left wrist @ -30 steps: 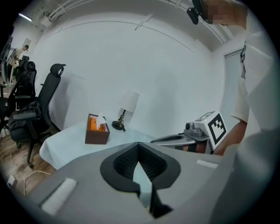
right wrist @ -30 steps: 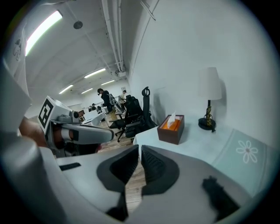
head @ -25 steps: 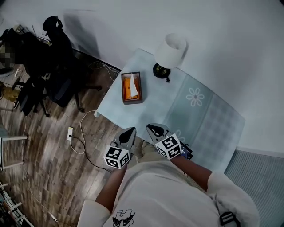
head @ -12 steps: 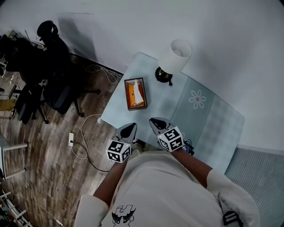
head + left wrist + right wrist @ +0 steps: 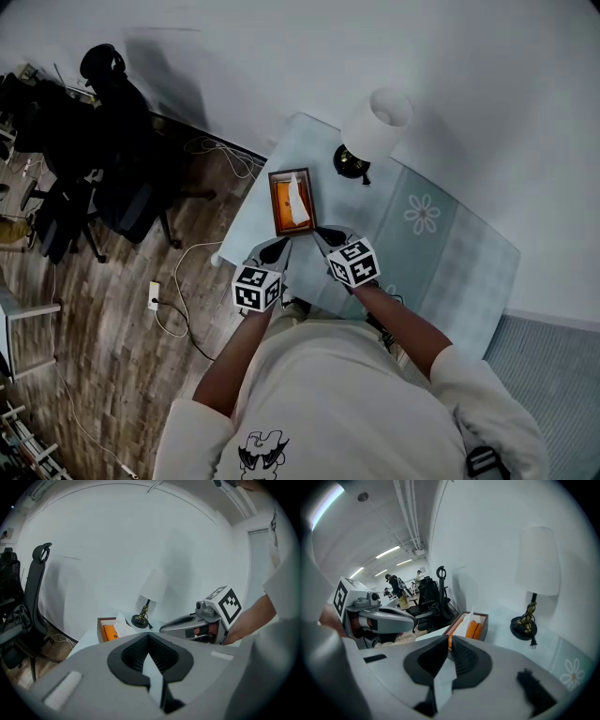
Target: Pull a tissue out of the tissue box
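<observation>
A brown tissue box (image 5: 292, 202) with an orange top lies near the left end of the pale blue table (image 5: 441, 253). A white tissue (image 5: 298, 194) sticks up from its slot. My left gripper (image 5: 279, 246) hovers just short of the box's near left corner, jaws shut and empty. My right gripper (image 5: 324, 234) hangs beside it, just short of the near right corner, also shut with nothing in it. From the left gripper view the box (image 5: 108, 631) and tissue (image 5: 121, 624) lie ahead of the gripper's (image 5: 149, 635) tips. The right gripper view shows the box (image 5: 474, 627) close ahead.
A white-shaded lamp (image 5: 377, 122) on a black base (image 5: 351, 162) stands behind the box to the right. A black office chair (image 5: 117, 131) stands left of the table on the wooden floor. A power strip (image 5: 153, 289) and cables lie below the table's left edge.
Both grippers have moved forward across the table's near edge, from in front of the person's body to just short of the tissue box. Jaws stay shut.
</observation>
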`<control>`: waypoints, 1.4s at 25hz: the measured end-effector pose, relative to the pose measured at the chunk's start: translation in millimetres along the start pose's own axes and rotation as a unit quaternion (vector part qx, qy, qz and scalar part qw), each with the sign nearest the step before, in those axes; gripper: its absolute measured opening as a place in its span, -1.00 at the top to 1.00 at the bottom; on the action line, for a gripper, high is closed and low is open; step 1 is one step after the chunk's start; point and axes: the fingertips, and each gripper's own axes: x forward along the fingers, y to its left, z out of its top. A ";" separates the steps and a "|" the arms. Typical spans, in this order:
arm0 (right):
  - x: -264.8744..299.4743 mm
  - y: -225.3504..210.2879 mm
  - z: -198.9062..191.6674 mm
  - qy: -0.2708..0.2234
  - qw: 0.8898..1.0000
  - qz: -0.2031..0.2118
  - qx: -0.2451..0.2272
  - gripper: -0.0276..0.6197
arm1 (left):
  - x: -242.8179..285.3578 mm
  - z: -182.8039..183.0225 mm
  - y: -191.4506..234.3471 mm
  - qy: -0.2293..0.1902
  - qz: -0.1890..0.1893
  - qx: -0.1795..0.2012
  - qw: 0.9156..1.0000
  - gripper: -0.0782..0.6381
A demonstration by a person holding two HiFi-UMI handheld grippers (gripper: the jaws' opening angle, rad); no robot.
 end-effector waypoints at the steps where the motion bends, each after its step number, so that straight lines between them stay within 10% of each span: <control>1: 4.9 -2.9 0.5 0.004 1.000 0.000 0.003 0.85 | 4.6 0.1 5.7 0.005 0.004 -0.004 1.000 0.76; 24: 87.0 -27.1 -18.7 0.078 0.995 0.031 0.046 0.39 | 45.0 -12.7 57.4 0.046 0.042 -0.032 0.998 0.76; 30: 90.1 -17.2 -13.5 0.075 0.995 0.046 0.053 0.40 | 40.0 -11.7 55.5 0.042 0.042 -0.040 0.997 0.76; 35: 80.8 -16.9 -5.6 0.055 0.997 0.032 0.041 0.87 | 37.5 -11.4 56.0 0.040 0.044 -0.043 0.997 0.76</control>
